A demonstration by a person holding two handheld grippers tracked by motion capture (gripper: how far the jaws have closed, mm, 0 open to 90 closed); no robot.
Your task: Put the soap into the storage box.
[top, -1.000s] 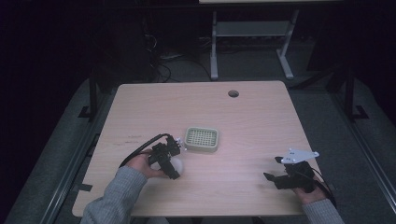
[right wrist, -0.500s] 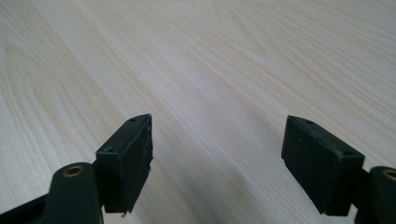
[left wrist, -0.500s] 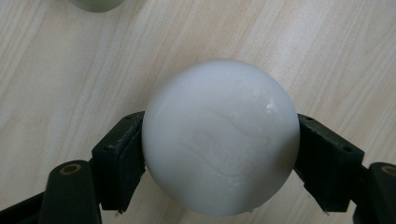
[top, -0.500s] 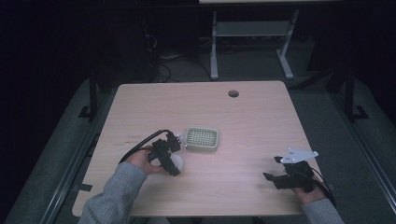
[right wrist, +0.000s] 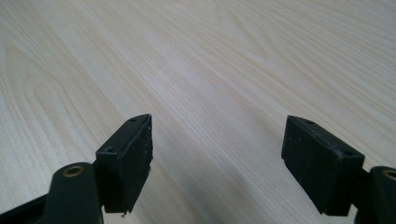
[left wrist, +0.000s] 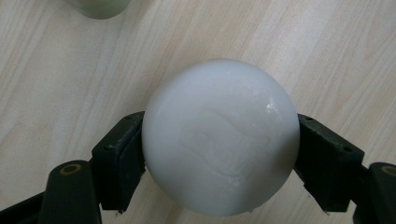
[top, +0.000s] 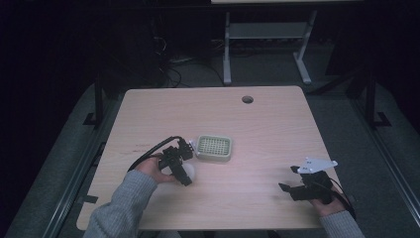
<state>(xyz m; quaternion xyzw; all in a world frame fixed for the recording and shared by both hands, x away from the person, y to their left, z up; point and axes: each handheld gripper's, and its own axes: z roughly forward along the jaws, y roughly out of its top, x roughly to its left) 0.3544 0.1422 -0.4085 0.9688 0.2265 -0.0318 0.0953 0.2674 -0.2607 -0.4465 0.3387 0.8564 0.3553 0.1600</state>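
On my left side, the left hand-held gripper (top: 184, 171) sits over the near-left part of the wooden surface (top: 277, 129), with the grey sleeve (top: 119, 208) of the forearm coming in from the bottom edge. In the left gripper view I see its two black jaws pressed against either side of a white ball (left wrist: 220, 136), so it is clamped on that ball. The ball is smooth and glossy, with faint swirl marks on its skin, and wood grain shows all around it; I cannot tell whether it rests on the surface or is held just above it. In the high view the ball (top: 188, 172) peeks out pale beside the gripper body.

Just to the right of it lies a pale green square tray (top: 214, 148) with a dotted top, close to the gripper's far end but apart from the ball. A corner of the tray (left wrist: 98, 7) shows at the top of the left gripper view.

Farther right, well apart, the right hand-held gripper (top: 289, 191) rests near the surface's near-right corner. Its jaws stand wide apart over bare wood.
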